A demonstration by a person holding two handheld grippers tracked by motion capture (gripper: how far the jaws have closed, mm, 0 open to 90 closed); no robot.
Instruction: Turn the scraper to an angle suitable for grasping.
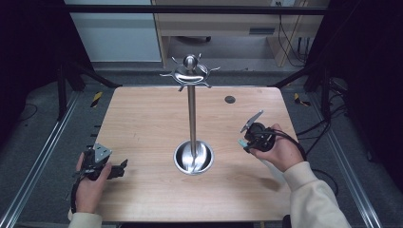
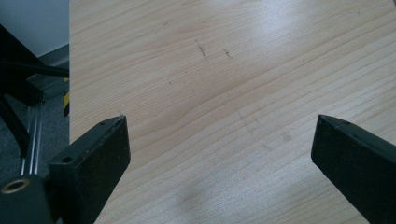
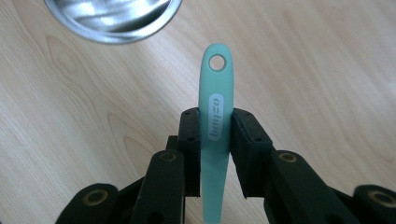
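A steel utensil stand point(image 1: 192, 109) rises from a round dished base point(image 1: 193, 157) at the table's middle, with hooks around a knob at its top point(image 1: 190, 70). My right gripper point(image 1: 247, 141), to the right of the base, is shut on a teal handle point(image 3: 215, 105) with a hanging hole at its tip. That handle points toward the base rim point(image 3: 116, 28) in the right gripper view. My left gripper point(image 1: 121, 167) rests at the table's front left, its jaws wide open over bare wood point(image 2: 219, 93).
The wooden table point(image 1: 142, 118) has a small dark round hole point(image 1: 230, 99) at the back right. Black frame rails and cables surround it. A wooden cabinet stands beyond the far edge.
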